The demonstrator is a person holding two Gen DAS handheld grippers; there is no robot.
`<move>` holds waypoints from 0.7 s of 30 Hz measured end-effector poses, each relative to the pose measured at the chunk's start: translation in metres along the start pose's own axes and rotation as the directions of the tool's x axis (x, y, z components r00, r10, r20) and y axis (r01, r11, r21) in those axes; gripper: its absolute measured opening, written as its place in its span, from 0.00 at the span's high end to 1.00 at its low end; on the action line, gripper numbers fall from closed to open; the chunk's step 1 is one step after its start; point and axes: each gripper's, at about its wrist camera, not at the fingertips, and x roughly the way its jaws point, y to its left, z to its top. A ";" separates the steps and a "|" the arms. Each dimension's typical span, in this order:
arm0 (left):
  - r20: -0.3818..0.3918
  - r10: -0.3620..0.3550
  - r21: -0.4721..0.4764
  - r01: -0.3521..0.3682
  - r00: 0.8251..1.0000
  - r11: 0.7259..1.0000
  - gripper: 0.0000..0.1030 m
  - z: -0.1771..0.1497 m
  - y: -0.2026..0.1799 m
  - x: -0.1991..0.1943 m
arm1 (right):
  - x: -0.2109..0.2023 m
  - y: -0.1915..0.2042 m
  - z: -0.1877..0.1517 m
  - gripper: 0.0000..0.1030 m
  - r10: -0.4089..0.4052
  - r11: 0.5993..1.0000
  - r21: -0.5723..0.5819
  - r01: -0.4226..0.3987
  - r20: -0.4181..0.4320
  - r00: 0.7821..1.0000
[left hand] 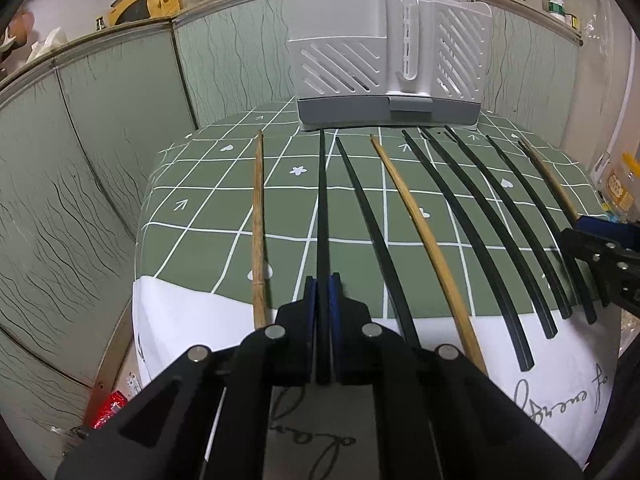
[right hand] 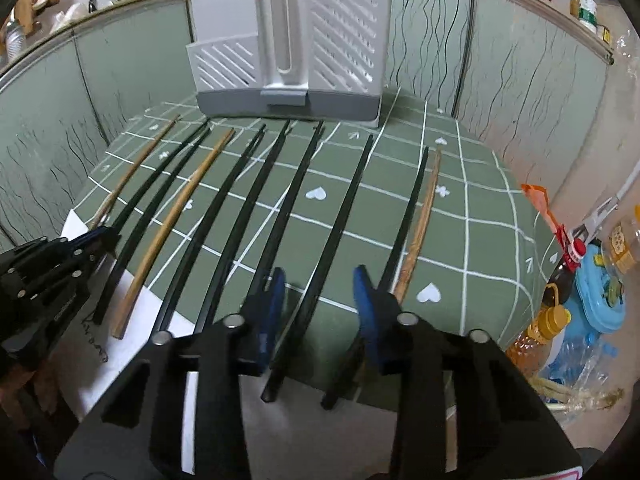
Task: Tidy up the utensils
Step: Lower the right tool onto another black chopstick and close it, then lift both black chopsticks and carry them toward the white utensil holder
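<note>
So the chopsticks are all laid out side by side in a row on the surface point(left hand: 224, 216), which has a green cloth with a white grid and little hearts, flowers and arrows on it, plus a white border with handwriting near the front edge. Tips point toward the grey holder point(left hand: 388, 60) standing at the back, a plastic thing with slanted slots, a tall slotted middle piece and a darker grey base tray. Most of the sticks are black, square-ish at the thick end and tapering; a few are wood: a dark one point(left hand: 258, 232) far left, a pale bamboo one point(left hand: 420, 224) mid-row, and a mottled brown one point(right hand: 420, 232) at the right end. The left tongs point(left hand: 323, 292) are pressed together on a black chopstick point(left hand: 322, 208), second from the left, which runs straight between the blue pads point(left hand: 334, 300). The right tongs point(right hand: 320, 292) are only partly closed, with a gap still between the blue pads point(right hand: 366, 292), and another black chopstick point(right hand: 340, 220) lies on the cloth in that gap; I see no pad touching it. The thick ends of the sticks hang slightly over the white border.
</note>
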 end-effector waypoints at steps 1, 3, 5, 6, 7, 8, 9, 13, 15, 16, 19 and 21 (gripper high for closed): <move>0.002 0.002 0.001 -0.002 1.000 1.000 0.92 0.000 0.000 0.000 | 0.003 0.002 0.000 0.73 -0.017 1.000 0.004 0.017 -0.009 1.000; 0.003 0.005 -0.001 -0.005 1.000 1.000 0.92 -0.001 0.000 -0.001 | 0.006 0.003 -0.002 0.80 -0.026 0.999 0.021 0.026 -0.023 0.999; 0.004 0.007 -0.003 -0.007 1.000 1.000 0.92 0.000 0.000 -0.001 | 0.007 0.006 -0.005 0.83 -0.036 0.999 0.032 0.037 -0.026 0.999; 0.004 0.008 -0.004 -0.008 1.000 1.000 0.92 -0.001 0.000 -0.001 | 0.006 0.007 -0.006 0.84 -0.045 0.998 0.041 0.046 -0.024 0.999; 0.004 0.009 -0.003 -0.009 1.000 1.000 0.92 -0.001 -0.001 -0.001 | 0.005 0.007 -0.008 0.84 -0.051 0.997 0.057 0.052 -0.025 0.998; 0.005 0.011 -0.001 -0.011 1.000 1.000 0.92 -0.001 -0.001 -0.001 | 0.004 0.008 -0.009 0.85 -0.056 0.996 0.065 0.058 -0.023 0.998; 0.005 0.013 -0.002 -0.013 1.000 1.000 0.92 -0.001 -0.001 -0.001 | 0.004 0.008 -0.010 0.87 -0.062 0.995 0.073 0.064 -0.021 0.998; 0.001 0.014 -0.004 -0.014 1.000 1.000 0.92 0.000 -0.001 -0.001 | 0.002 0.012 -0.013 0.93 -0.083 0.993 0.084 0.085 -0.020 0.996; -0.005 0.011 -0.009 -0.012 1.000 1.000 0.92 0.001 0.000 -0.001 | 0.002 0.009 -0.012 0.94 -0.073 0.993 0.097 0.074 -0.019 0.997; -0.008 0.010 -0.013 -0.010 1.000 1.000 0.92 0.001 0.001 -0.001 | 0.001 0.008 -0.012 0.94 -0.064 0.993 0.103 0.065 -0.019 0.998; -0.004 0.007 -0.019 -0.007 1.000 1.000 0.92 0.003 0.003 -0.006 | -0.006 0.004 -0.010 0.94 -0.054 0.992 0.115 0.054 -0.002 0.999; 0.006 0.005 -0.023 -0.005 1.000 1.000 0.92 0.006 0.005 -0.012 | -0.012 0.003 -0.008 0.94 -0.050 0.992 0.119 0.049 0.008 0.999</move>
